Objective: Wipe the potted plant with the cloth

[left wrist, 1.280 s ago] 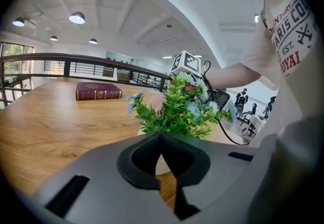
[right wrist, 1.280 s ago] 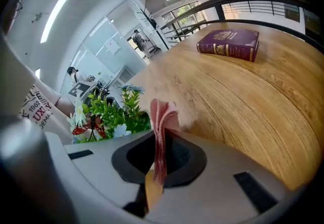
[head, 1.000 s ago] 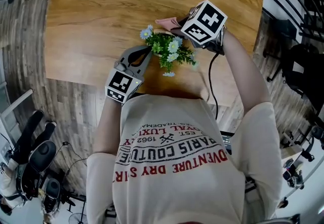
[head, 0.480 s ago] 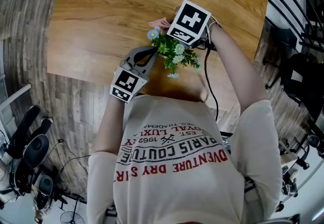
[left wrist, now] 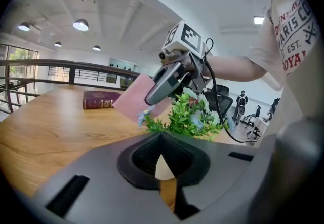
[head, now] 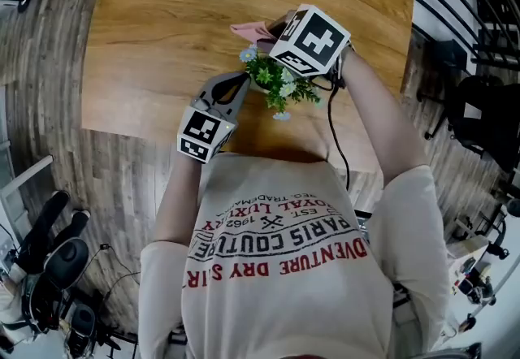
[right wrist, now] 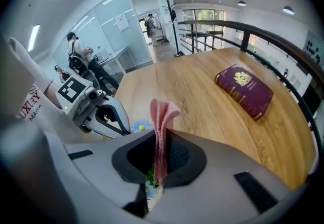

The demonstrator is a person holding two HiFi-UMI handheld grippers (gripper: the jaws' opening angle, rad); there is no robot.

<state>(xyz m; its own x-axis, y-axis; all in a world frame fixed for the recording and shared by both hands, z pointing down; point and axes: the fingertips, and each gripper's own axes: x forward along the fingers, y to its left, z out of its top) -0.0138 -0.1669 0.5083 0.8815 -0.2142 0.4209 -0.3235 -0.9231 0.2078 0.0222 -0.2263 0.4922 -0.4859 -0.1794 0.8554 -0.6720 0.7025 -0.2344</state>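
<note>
- The right tool [right wrist: 160, 164] clenched the pink cloth [right wrist: 161, 116], its folded edge jutting ahead of the jaws to brush leaves.
- The potted plant [head: 280, 85] sat just beneath that tool, on the counter [head: 162, 24].
- The left tool [head: 240, 83] was clamped shut at the plant's base, likely steadying it; whether it actually gripped the pot was unclear.

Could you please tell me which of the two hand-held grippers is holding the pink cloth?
The right hand-held gripper: its jaws pinch the folded pink cloth by the potted plant, whereas the left hand-held gripper, shut beside it, has none.
</note>
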